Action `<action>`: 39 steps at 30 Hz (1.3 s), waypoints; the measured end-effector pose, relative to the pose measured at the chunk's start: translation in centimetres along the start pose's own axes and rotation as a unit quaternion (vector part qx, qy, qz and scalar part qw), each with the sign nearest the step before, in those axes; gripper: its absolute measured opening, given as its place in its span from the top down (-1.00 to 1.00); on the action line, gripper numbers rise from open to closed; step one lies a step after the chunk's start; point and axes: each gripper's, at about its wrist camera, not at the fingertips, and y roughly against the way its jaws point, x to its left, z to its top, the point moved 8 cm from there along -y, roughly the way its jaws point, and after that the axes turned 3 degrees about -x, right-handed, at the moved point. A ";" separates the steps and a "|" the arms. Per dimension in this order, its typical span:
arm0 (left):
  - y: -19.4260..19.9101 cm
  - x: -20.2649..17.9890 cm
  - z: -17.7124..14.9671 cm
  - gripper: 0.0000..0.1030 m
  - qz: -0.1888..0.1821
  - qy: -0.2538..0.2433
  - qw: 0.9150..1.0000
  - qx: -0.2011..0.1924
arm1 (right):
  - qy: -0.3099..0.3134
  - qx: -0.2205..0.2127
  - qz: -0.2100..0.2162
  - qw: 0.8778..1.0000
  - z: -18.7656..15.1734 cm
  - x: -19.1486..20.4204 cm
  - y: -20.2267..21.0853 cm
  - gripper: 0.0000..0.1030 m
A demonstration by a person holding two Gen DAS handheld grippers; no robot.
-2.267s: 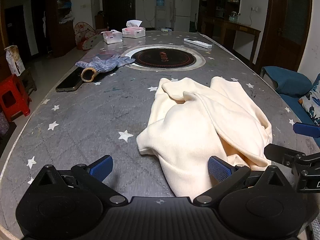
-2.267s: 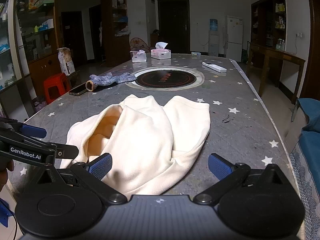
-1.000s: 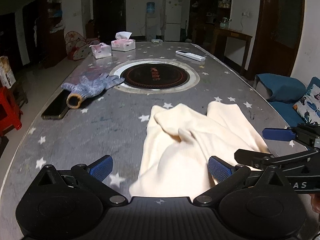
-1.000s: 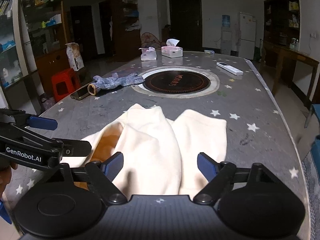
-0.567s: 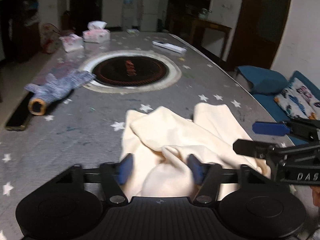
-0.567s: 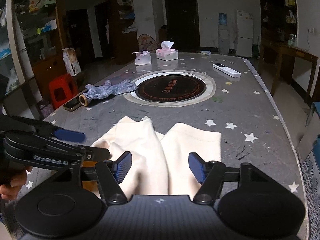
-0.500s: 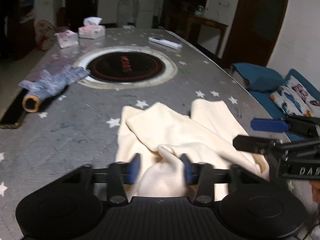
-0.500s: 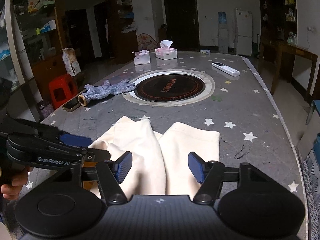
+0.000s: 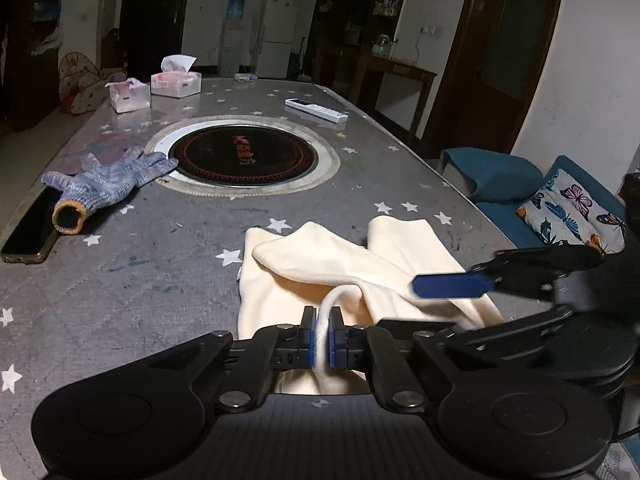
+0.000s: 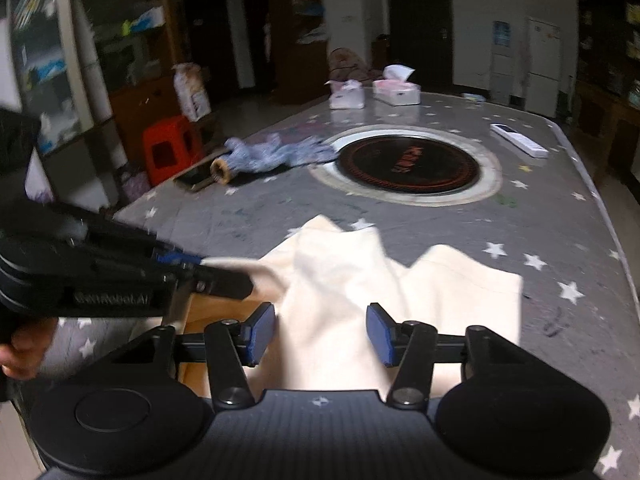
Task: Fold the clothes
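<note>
Cream garment crumpled on near part of grey star-print table. Left gripper pinched tight on raised fold of its cloth. Right gripper parted, pads either side of garment's near edge, no grip on it. Farther out: knit glove beside phone, round cooktop, remote, tissue boxes at far end.

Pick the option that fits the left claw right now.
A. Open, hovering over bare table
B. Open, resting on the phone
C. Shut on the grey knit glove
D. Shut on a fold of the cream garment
D: in the left wrist view the left claw has its blue pads pressed against a raised fold of the cream garment; the glove lies far off.
</note>
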 end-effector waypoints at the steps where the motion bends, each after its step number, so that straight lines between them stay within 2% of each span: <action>1: 0.0 -0.1 0.0 0.88 0.001 -0.003 1.000 -0.001 | 0.006 0.003 0.000 1.000 -0.1 0.4 -0.3 0.22; 6: -0.1 0.4 -0.3 0.88 0.008 0.000 1.000 0.002 | 0.024 0.011 -0.024 0.999 -0.7 0.8 -1.1 0.68; 9: -0.4 0.5 -0.4 0.86 0.010 -0.002 1.000 0.006 | 0.019 0.007 -0.032 0.999 -1.0 0.3 -0.4 0.84; 12: -0.8 0.0 -0.5 0.78 0.009 -0.016 1.000 0.009 | 0.008 -0.001 -0.040 0.999 -1.2 -0.6 0.7 0.86; 14: -1.1 -0.4 -0.6 0.53 0.009 -0.025 1.000 0.010 | 0.000 -0.006 -0.044 0.999 -1.3 -1.1 1.4 0.86; 15: -1.2 -0.5 -0.6 0.53 0.009 -0.030 0.999 0.011 | -0.004 -0.009 -0.046 0.999 -1.3 -1.3 1.7 0.86; 17: -1.7 -0.8 -0.7 0.57 0.008 -0.037 0.999 0.015 | -0.010 -0.014 -0.052 0.999 -1.4 -1.7 2.3 0.86; 19: -2.2 -0.8 -1.0 0.82 0.009 -0.044 0.999 0.021 | -0.015 -0.019 -0.060 0.998 -1.7 -2.2 2.9 0.91; 23: -1.9 -0.4 -1.2 0.86 0.014 -0.037 0.999 0.018 | -0.031 -0.019 -0.079 0.996 -2.5 -3.7 3.8 0.93; 27: -0.3 0.0 -0.6 0.87 0.024 -0.027 0.999 -0.004 | -0.045 -0.019 -0.102 0.994 -3.5 -5.3 4.8 0.93; 33: 3.8 1.7 -0.1 0.88 0.049 0.004 0.998 -0.043 | -0.069 -0.043 -0.152 0.985 -4.8 -8.1 8.7 0.93; 39: 8.9 4.5 -1.1 0.88 0.086 0.046 0.992 -0.077 | -0.082 -0.055 -0.209 0.973 -6.8 -10.3 13.3 0.93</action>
